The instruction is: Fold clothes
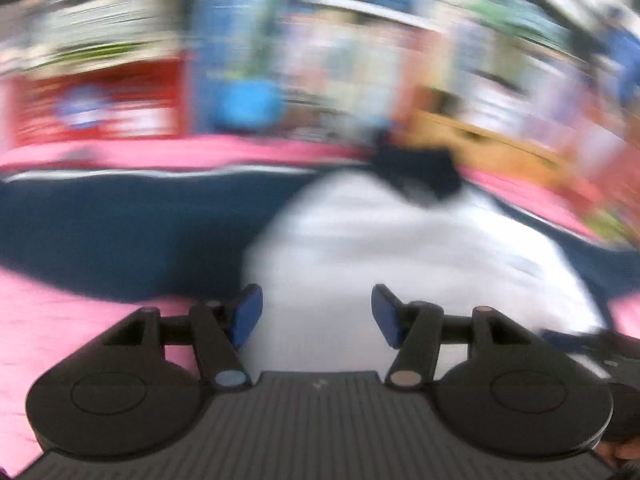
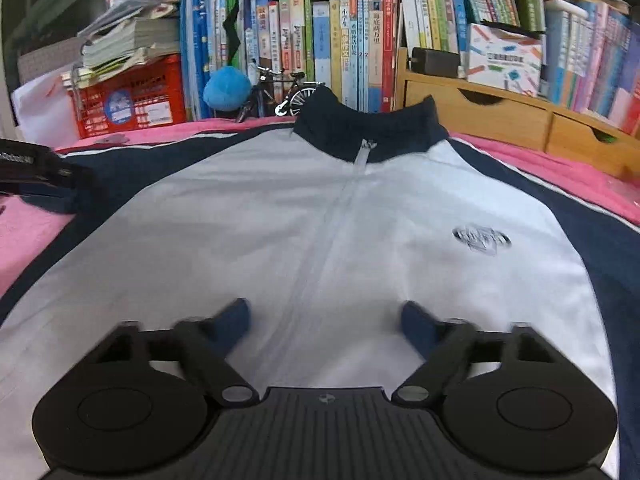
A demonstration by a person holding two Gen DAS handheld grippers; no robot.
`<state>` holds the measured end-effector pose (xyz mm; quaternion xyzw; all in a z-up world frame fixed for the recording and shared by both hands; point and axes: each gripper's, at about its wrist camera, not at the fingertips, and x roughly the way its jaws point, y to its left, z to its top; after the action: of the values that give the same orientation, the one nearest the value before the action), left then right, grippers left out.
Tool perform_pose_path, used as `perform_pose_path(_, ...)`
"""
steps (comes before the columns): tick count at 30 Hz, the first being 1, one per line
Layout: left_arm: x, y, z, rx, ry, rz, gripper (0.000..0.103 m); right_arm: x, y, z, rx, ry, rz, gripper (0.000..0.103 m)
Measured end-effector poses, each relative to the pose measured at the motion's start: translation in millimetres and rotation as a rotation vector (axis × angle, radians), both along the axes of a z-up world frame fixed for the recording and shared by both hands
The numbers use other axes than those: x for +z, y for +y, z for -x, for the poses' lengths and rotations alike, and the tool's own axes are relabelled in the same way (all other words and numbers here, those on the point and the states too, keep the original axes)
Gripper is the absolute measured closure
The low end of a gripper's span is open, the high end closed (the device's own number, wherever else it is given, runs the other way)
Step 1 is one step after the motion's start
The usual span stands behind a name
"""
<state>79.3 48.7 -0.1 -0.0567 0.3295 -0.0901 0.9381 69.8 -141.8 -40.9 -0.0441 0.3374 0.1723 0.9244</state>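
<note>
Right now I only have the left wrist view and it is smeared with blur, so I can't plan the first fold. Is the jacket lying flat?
Observer: Yes. In the right wrist view the jacket lies spread front-up on the pink cover, zipper closed.
Operator: Which way is the collar?
Observer: The navy collar points away, toward the bookshelf.
Operator: Is the right gripper holding cloth?
Observer: No. The right gripper is open over the white front, nothing between its fingers.
</note>
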Motion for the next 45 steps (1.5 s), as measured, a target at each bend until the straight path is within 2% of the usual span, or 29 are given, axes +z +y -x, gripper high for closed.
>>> perform_pose_path(1,-1,-21,-3,-0.053,0.012,-0.025,0.043,1,-6,10,-0.008,0.003,-0.010,0.039)
perform_pose_path(3,-4,-62,-10,-0.158,0.038,-0.075,0.049,1,-16,29,-0.005,0.005,-0.041,0.042)
perform_pose_path(5,-20,-91,-33,-0.204,0.108,-0.117,0.055,-2,-20,45,0.011,-0.021,-0.051,0.044)
perform_pose_path(6,-28,-103,-44,-0.216,0.138,-0.134,0.054,-4,-22,51,0.017,-0.036,-0.053,0.043)
perform_pose_path(8,-36,-123,-63,-0.204,0.071,-0.220,0.053,-6,-25,55,0.025,-0.055,-0.072,0.043)
perform_pose_path(13,-40,-128,-160,-0.099,0.032,-0.247,0.046,-8,-32,55,0.040,-0.058,-0.118,0.042)
perform_pose_path(14,-41,-122,-179,-0.057,0.036,-0.226,0.042,-8,-34,55,0.042,-0.055,-0.131,0.042)
perform_pose_path(15,-41,-121,-197,-0.017,0.035,-0.213,0.034,-9,-36,54,0.043,-0.052,-0.146,0.042)
perform_pose_path(18,-45,-125,-228,0.054,-0.001,-0.225,0.024,-9,-41,53,0.040,-0.043,-0.184,0.042)
perform_pose_path(23,-47,-122,-258,0.092,-0.007,-0.194,0.019,-9,-46,49,0.036,-0.031,-0.224,0.042)
perform_pose_path(26,-44,-123,-254,0.068,-0.011,-0.225,0.021,-9,-47,49,0.033,-0.027,-0.239,0.041)
perform_pose_path(29,-34,-121,-240,0.002,-0.001,-0.275,0.042,-9,-49,46,0.031,-0.021,-0.259,0.041)
perform_pose_path(30,-28,-118,-223,-0.011,-0.021,-0.290,0.044,-9,-49,45,0.029,-0.019,-0.266,0.041)
perform_pose_path(33,-14,-107,-165,-0.052,-0.088,-0.322,0.044,-9,-49,44,0.030,-0.016,-0.277,0.041)
perform_pose_path(36,-14,-94,-98,-0.066,-0.130,-0.326,0.044,-9,-48,44,0.045,-0.014,-0.277,0.035)
perform_pose_path(37,-15,-89,-77,-0.063,-0.135,-0.326,0.044,-9,-47,44,0.053,-0.012,-0.277,0.030)
perform_pose_path(40,-31,-65,-33,-0.022,-0.077,-0.324,0.043,-8,-41,43,0.095,-0.006,-0.262,0.014)
perform_pose_path(42,-41,-46,-10,0.009,-0.046,-0.320,0.037,-7,-34,44,0.098,-0.011,-0.226,0.012)
perform_pose_path(43,-41,-35,2,0.040,-0.072,-0.303,0.033,-7,-29,47,0.087,-0.020,-0.191,0.012)
perform_pose_path(45,-38,-16,13,0.106,-0.050,-0.296,0.032,-6,-22,55,0.055,-0.048,-0.096,0.011)
